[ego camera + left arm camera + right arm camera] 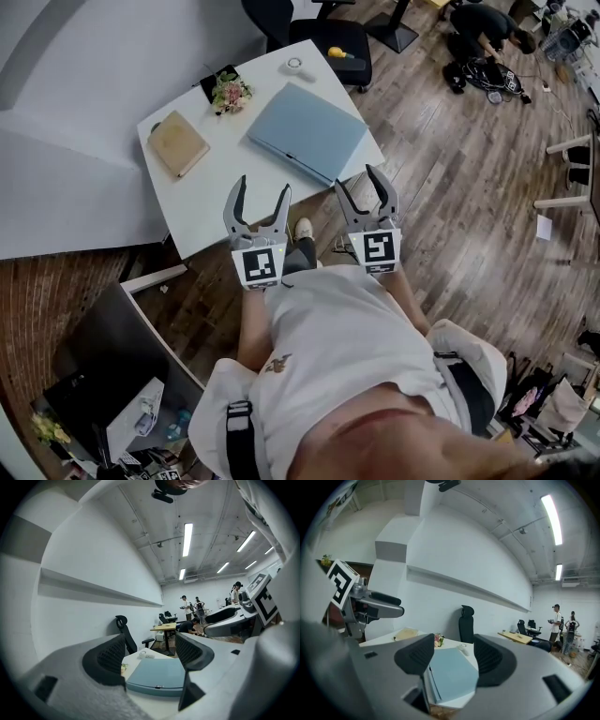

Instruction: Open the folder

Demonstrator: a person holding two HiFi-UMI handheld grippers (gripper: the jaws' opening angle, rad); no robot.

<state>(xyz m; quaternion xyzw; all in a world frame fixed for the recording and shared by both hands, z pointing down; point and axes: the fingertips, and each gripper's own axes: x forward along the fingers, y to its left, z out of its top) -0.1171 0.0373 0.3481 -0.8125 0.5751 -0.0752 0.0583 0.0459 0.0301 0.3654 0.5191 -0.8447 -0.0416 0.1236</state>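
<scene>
- The folder [307, 129], pale blue, lies closed and flat on the white table [208, 208], toward the table's right end. Its cover is down, so what it holds cannot be seen.
- The left gripper [262, 187] is in the air over the table's near edge, with its jaws apart and nothing between them. The folder sits at about 1 o'clock from it, clear of it.
- The right gripper [357, 180] hangs just beside the left one, at its 3 o'clock. Its jaws are also spread and empty. The folder lies at about 11 o'clock from it, and nothing touches.
- In the left gripper view the folder [157, 673] shows through the gap of the left gripper [150, 651].
- In the right gripper view the folder [452, 674] shows between the jaws of the right gripper [452, 656].
- A tan notebook [178, 142] lies at the folder's 9 o'clock.
- A small bunch of flowers [231, 93] stands at the folder's 10 o'clock. Its holder is too small to make out.
- A small round object [294, 64] sits at the table's far edge, at the folder's 12 o'clock.
- Beyond the table, a black chair [323, 36] has a yellow object [339, 53] on its seat.
</scene>
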